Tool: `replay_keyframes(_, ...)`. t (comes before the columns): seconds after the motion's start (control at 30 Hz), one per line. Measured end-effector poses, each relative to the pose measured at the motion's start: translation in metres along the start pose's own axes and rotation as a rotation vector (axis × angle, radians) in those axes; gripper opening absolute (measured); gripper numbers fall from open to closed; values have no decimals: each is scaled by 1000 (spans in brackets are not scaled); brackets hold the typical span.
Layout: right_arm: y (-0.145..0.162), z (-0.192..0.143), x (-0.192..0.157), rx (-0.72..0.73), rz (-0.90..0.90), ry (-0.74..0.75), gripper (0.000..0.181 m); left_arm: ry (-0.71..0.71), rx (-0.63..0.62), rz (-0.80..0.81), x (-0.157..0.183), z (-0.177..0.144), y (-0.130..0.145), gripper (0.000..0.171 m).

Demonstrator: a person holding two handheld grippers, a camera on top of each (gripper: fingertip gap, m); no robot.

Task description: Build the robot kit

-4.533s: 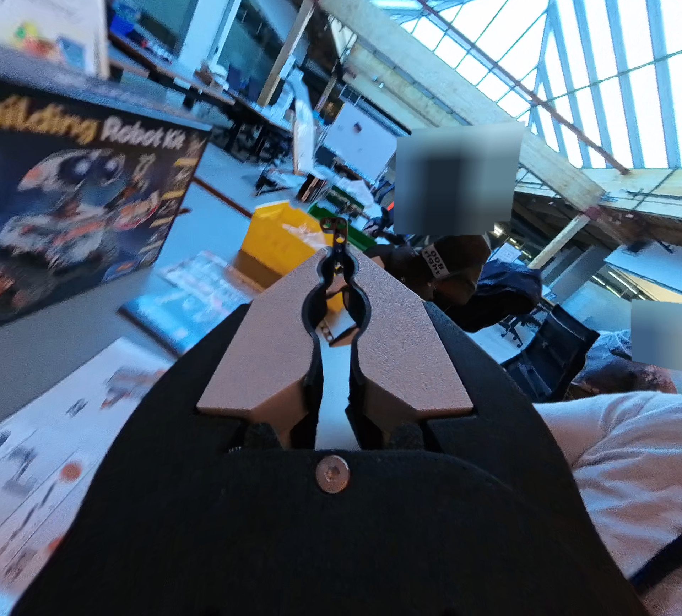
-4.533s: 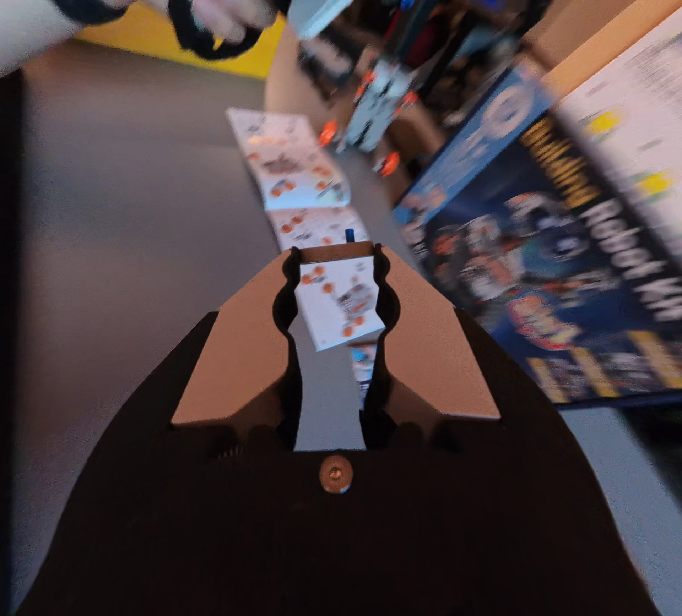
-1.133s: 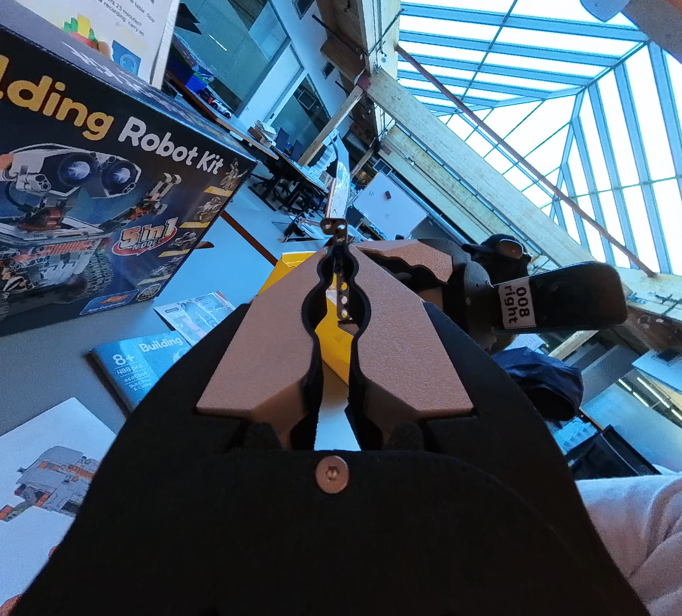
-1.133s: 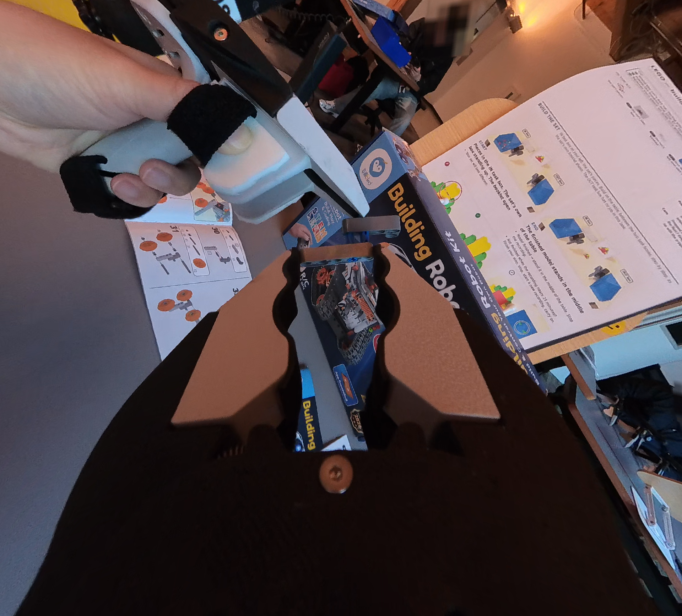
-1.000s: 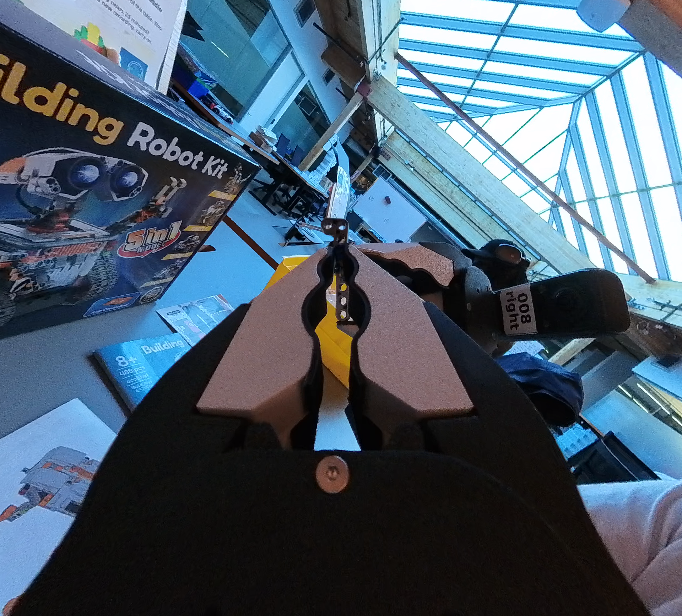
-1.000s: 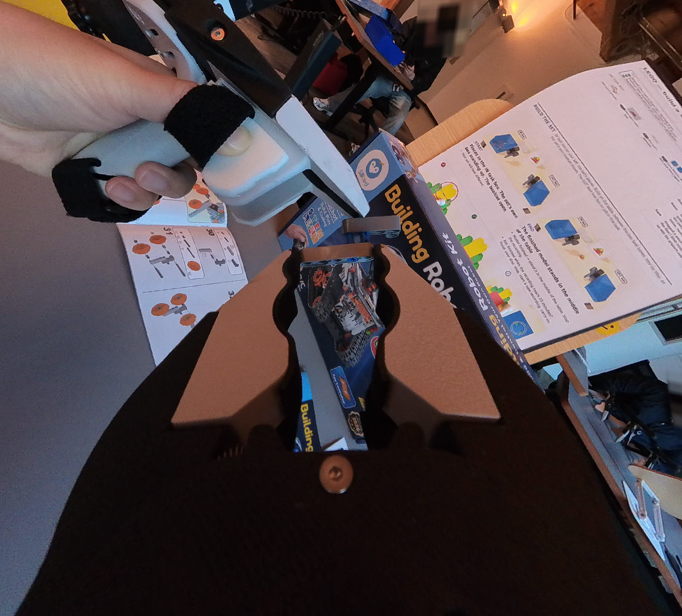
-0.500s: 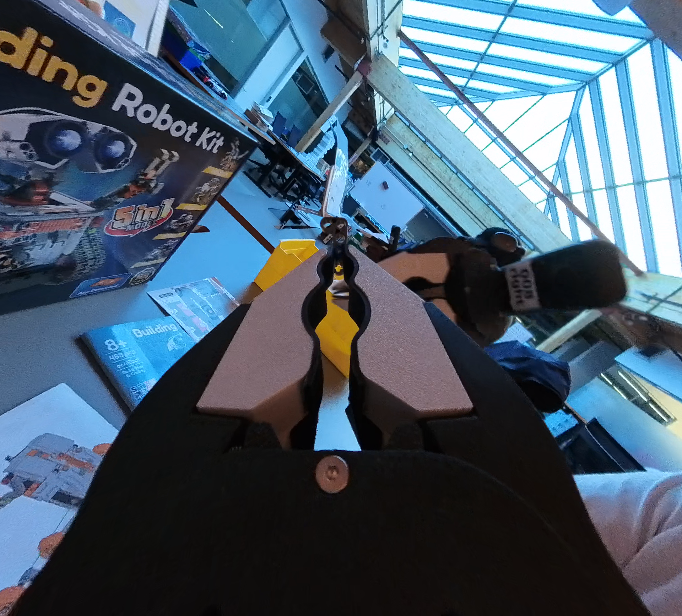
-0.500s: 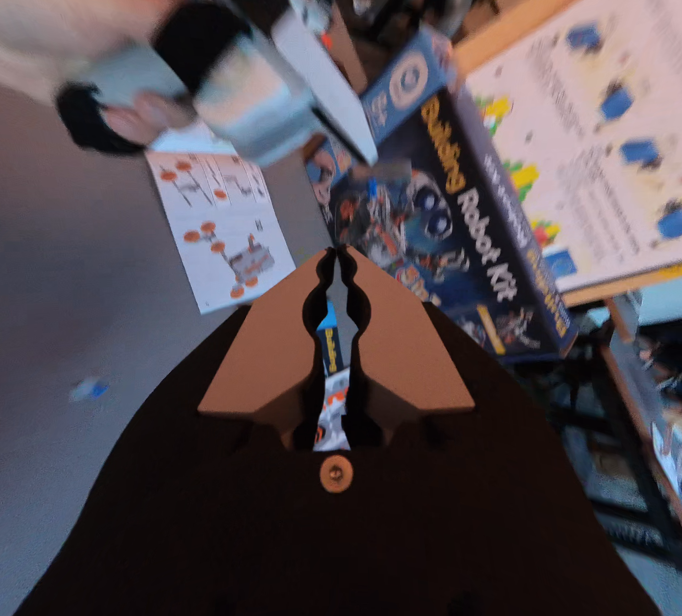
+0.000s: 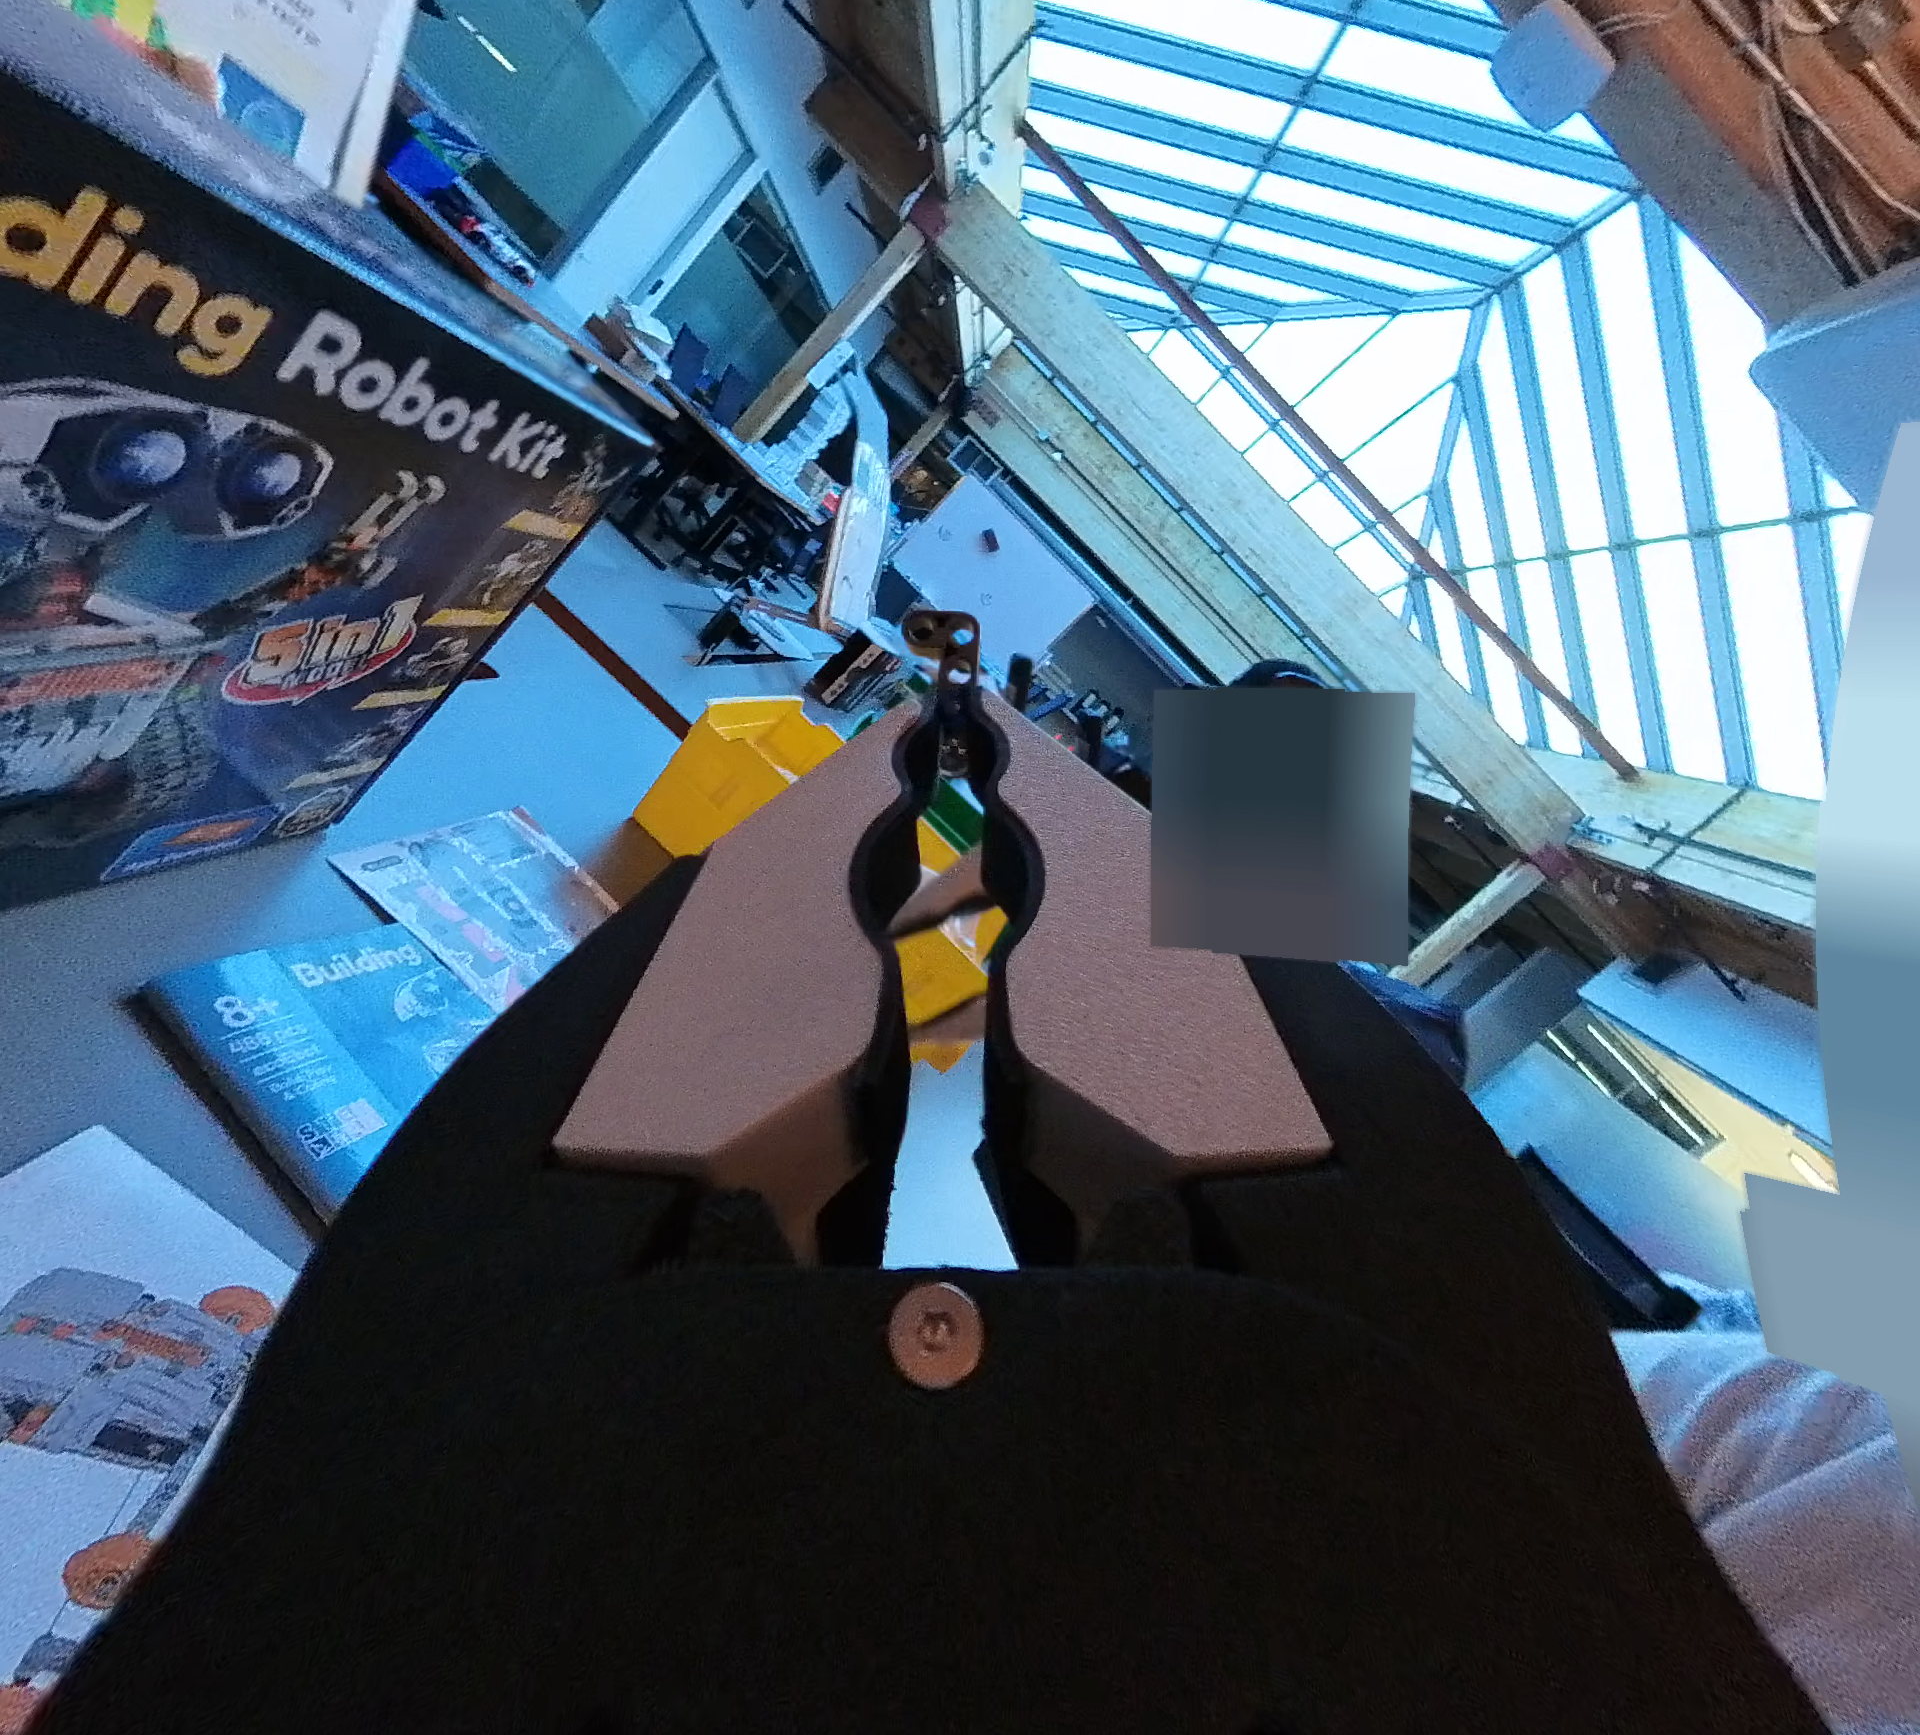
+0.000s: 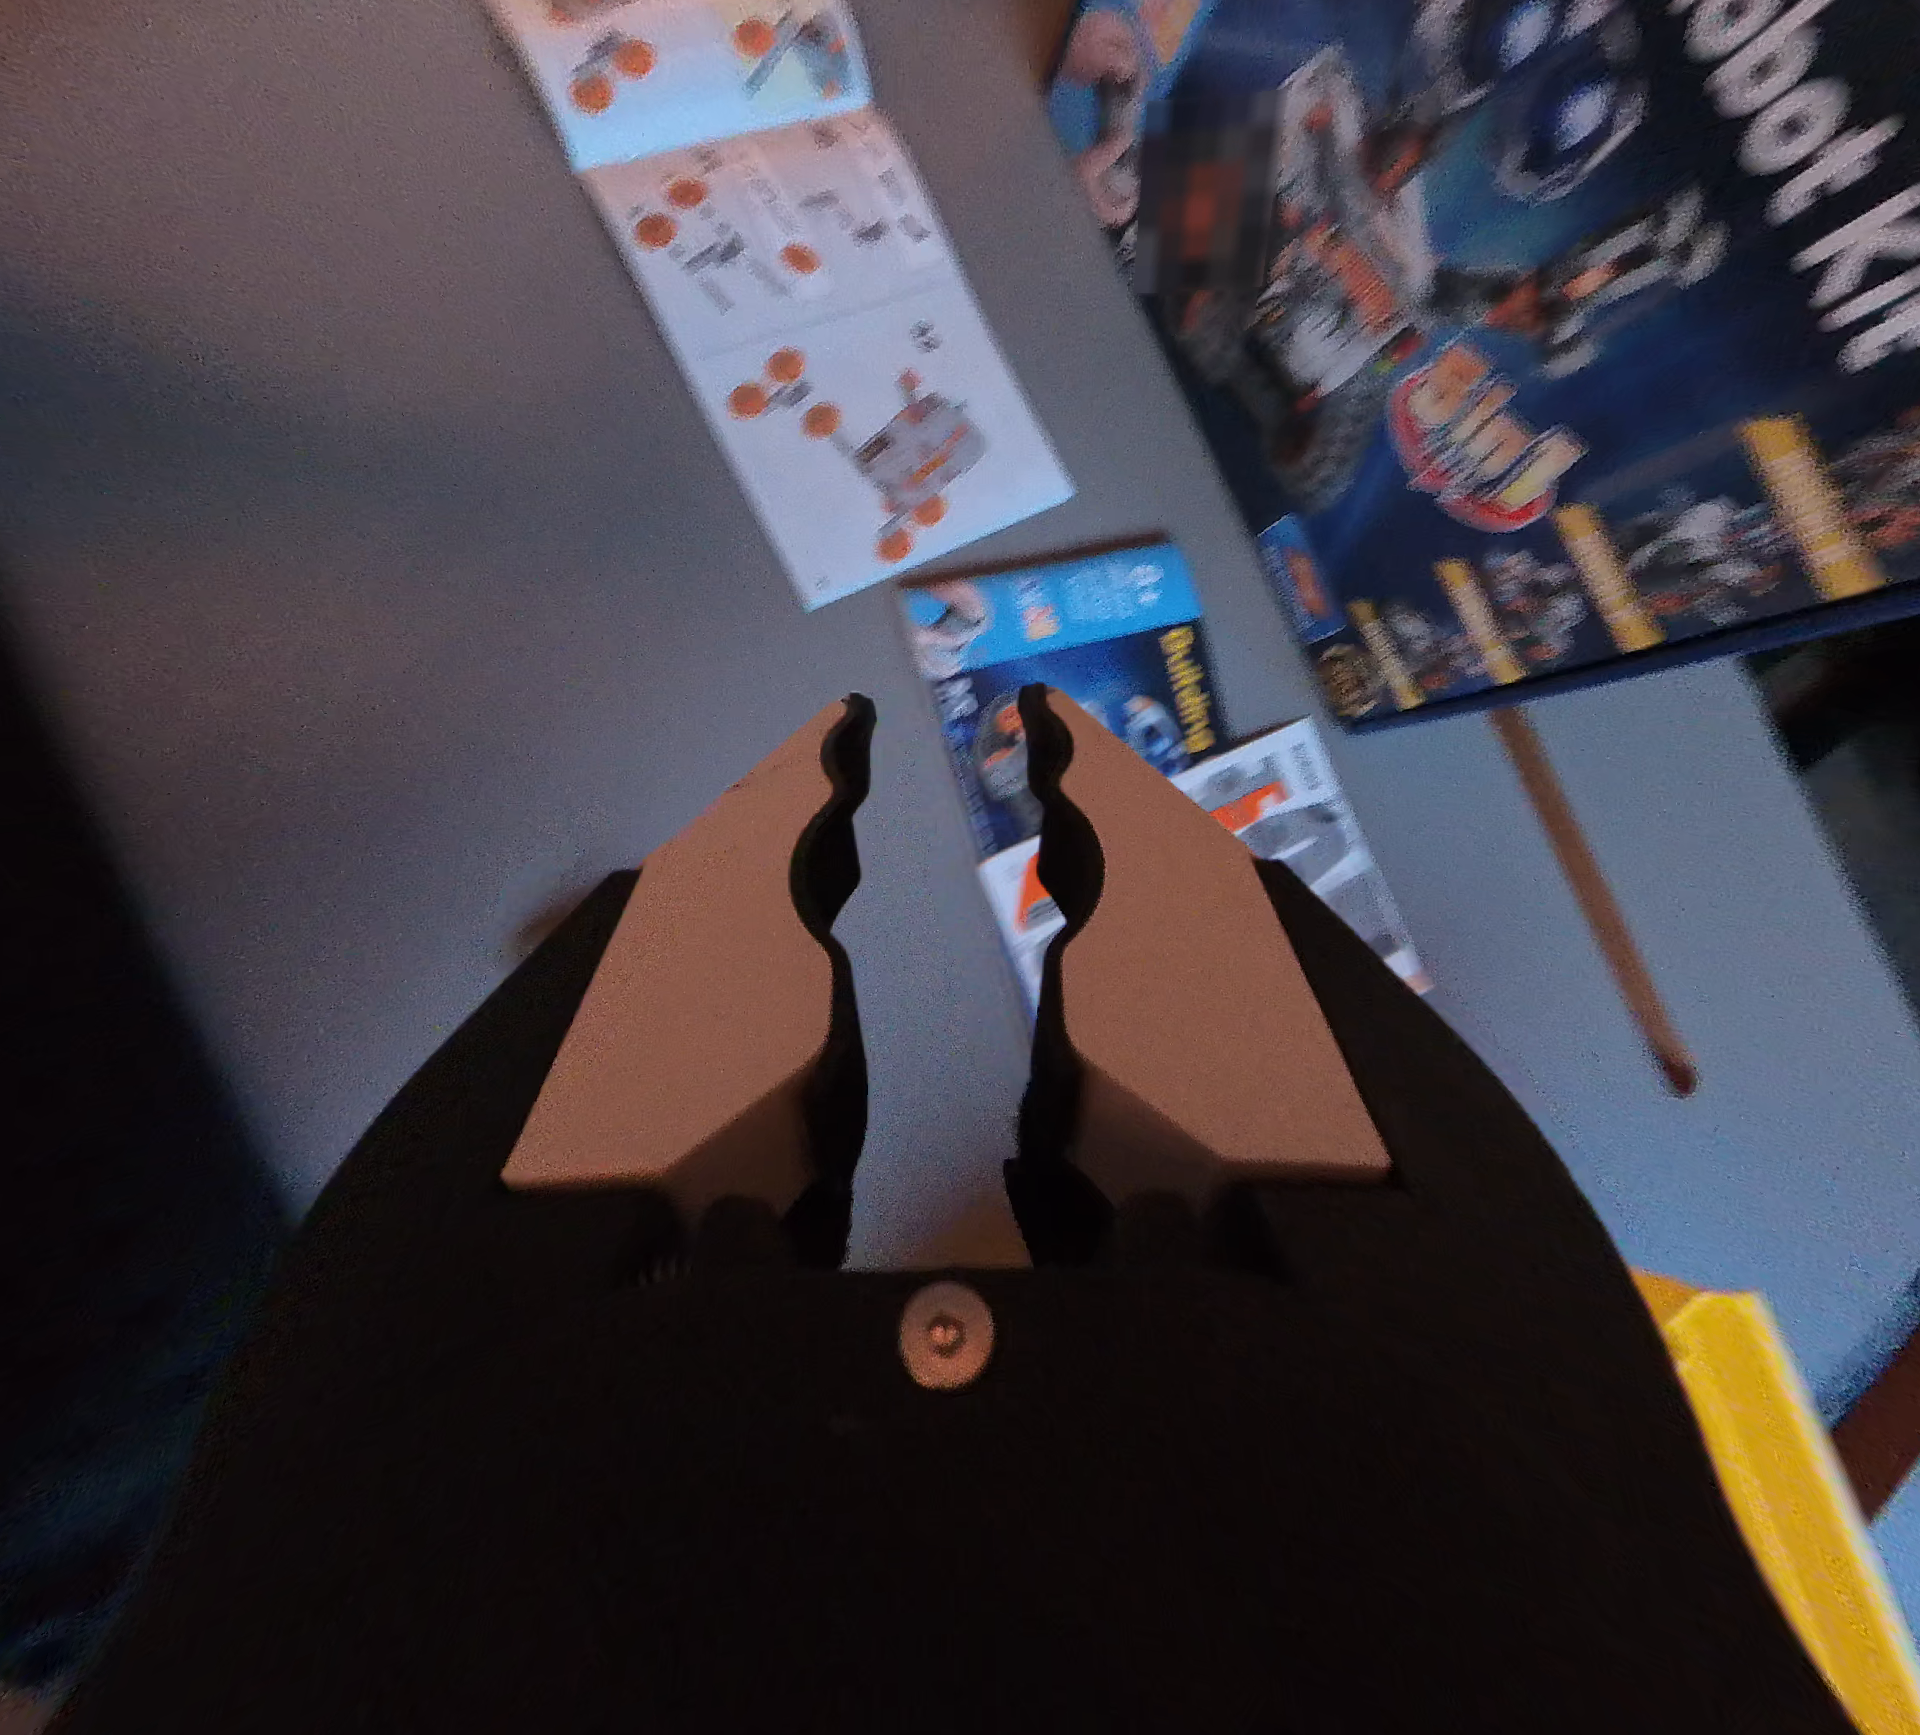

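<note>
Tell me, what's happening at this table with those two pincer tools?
A person holds a gripper in each hand. The left gripper is shut on a small dark perforated strip, raised above a yellow bin. The right gripper is open and empty, over the grey table near an instruction sheet and a big kit box.

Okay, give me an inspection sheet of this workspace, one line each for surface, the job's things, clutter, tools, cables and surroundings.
Surface: grey table, mostly bare on its left side.
Job's things: small dark perforated strip pinched at the left tool's tips; printed box standing at the table edge.
Clutter: open instruction sheet, blue booklet, yellow bin, thin wooden stick.
Tools: left tool shut on the strip and raised off the table; right tool open, empty, above the table near the booklet.
Cables: nothing seen on the table.
Surroundings: glass roof with wooden beams; desks behind.
</note>
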State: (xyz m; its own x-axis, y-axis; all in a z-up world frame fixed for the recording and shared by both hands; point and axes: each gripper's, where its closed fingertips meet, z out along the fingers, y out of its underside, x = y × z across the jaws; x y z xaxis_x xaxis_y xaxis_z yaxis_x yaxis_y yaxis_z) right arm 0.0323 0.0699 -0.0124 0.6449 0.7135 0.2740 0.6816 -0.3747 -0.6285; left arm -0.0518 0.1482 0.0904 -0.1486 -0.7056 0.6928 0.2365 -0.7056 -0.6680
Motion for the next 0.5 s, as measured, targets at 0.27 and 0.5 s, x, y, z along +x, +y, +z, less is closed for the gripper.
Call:
replay_keyframes(0.27,138,23,-111,-161,43,-182,32,115,-17,24,35,-24,-18,0)
replay_keyframes(0.5,128,33,-108,-37,-67,-68,32,162,-31,50,52,-28,-20,0)
